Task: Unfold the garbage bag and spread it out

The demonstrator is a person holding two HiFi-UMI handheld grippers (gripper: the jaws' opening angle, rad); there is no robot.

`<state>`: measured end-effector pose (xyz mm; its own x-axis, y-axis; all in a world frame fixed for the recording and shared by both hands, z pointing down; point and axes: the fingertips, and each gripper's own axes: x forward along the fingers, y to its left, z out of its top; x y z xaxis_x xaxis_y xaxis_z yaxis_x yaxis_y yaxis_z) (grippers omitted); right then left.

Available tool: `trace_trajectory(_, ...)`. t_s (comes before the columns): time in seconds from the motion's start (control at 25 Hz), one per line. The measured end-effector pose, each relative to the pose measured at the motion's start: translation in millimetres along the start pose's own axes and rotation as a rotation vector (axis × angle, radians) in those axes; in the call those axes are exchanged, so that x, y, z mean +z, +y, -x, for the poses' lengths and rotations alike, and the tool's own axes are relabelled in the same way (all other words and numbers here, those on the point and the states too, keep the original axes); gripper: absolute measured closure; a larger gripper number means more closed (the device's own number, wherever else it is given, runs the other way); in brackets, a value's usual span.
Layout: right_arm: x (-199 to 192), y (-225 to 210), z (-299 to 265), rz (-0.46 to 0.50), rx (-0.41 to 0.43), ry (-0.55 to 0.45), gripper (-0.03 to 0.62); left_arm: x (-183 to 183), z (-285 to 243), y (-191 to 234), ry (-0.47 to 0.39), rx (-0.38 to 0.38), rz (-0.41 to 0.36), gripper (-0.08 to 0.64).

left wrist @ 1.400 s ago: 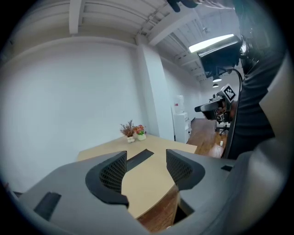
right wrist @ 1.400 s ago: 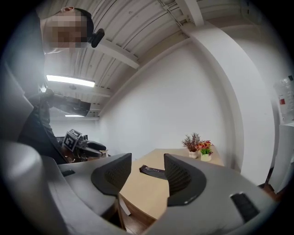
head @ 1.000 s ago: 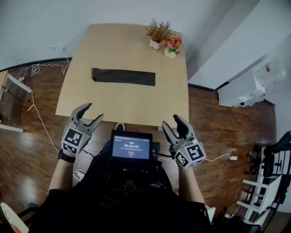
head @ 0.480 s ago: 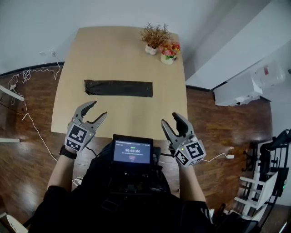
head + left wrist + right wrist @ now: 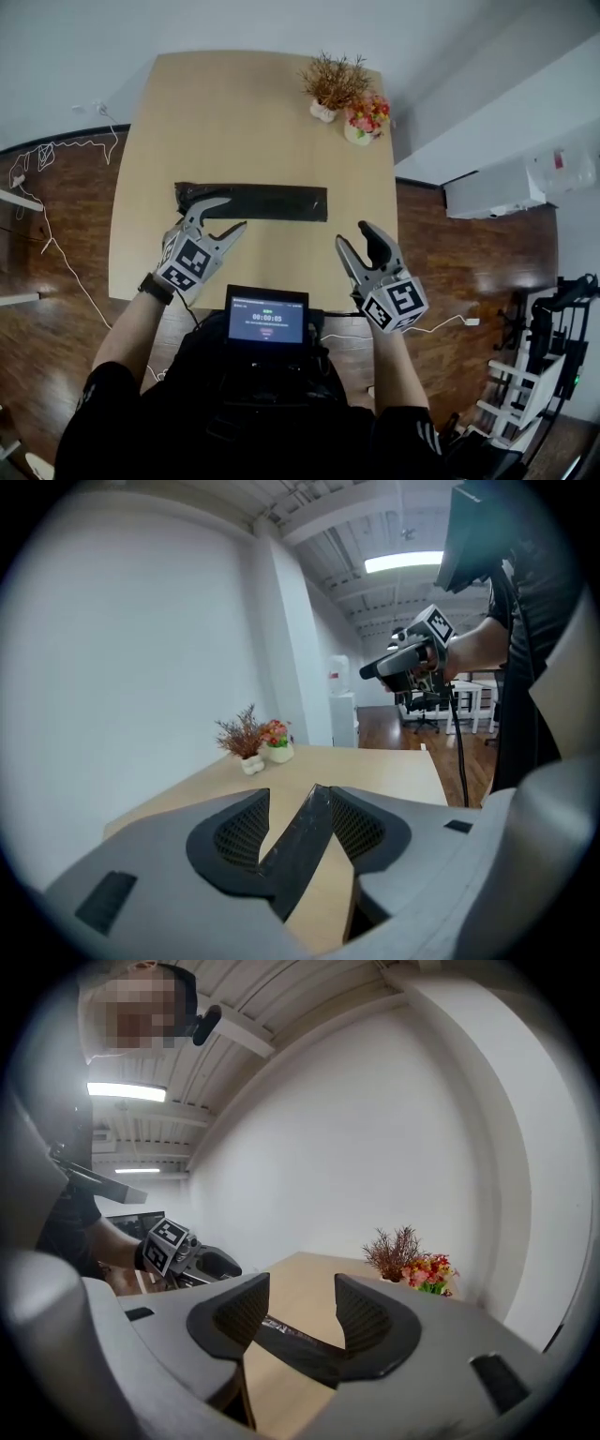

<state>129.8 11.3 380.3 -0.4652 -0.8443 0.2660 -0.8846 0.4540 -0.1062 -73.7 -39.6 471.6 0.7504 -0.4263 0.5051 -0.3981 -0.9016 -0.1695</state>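
The folded black garbage bag is lying flat across the wooden table. The left gripper is straddling its nine-o'clock end, jaws just narrowing but not yet pinching it. The right gripper is hovering open and empty at five o'clock, probably bound for the other end.

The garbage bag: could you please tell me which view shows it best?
The head view: nearly the whole folded garbage bag lies flat across the table. The left gripper view sees it end-on, foreshortened; the right gripper view catches only a stretch.
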Motion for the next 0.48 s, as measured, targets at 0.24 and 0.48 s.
trace_trajectory(0.24, -7.6, -15.2, -51.4, 0.000, -0.027, 0.069, 0.365, -51.0, -49.0, 15.8, 0.107, -0.127, -0.065, 0.387)
trace_trajectory(0.48, -27.3, -12.7, -88.9, 0.005, -0.007, 0.137, 0.365, -105.6, -90.5, 10.8, 0.233, -0.232, -0.112, 0.432)
